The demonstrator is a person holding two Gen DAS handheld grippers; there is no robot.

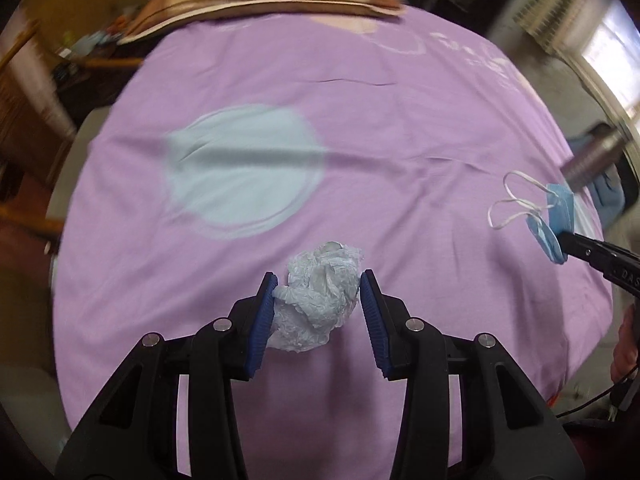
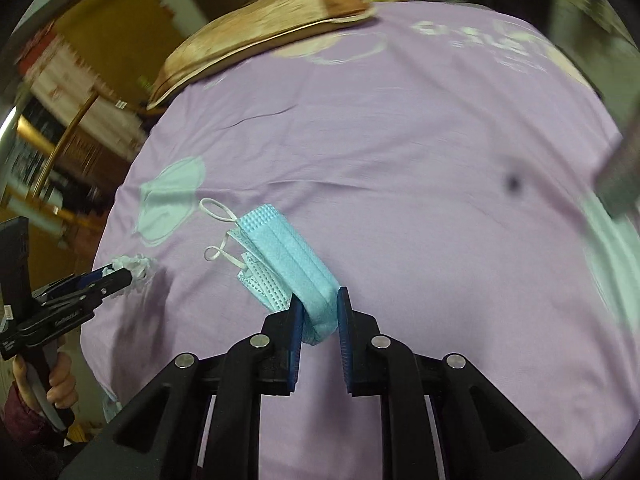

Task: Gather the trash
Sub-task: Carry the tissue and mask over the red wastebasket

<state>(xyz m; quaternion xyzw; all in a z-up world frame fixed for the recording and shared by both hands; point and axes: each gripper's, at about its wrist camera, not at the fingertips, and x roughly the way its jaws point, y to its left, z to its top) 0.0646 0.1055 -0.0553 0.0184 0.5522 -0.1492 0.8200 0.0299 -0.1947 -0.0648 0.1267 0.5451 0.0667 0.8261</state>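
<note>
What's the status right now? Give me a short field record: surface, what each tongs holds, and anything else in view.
surface: purple bedsheet with a pale blue round print
left tongs: shut on crumpled tissue wad
right tongs: shut on folded blue face mask, ear loops dangling free
far edge: tan pillow
bin: none in view
</note>
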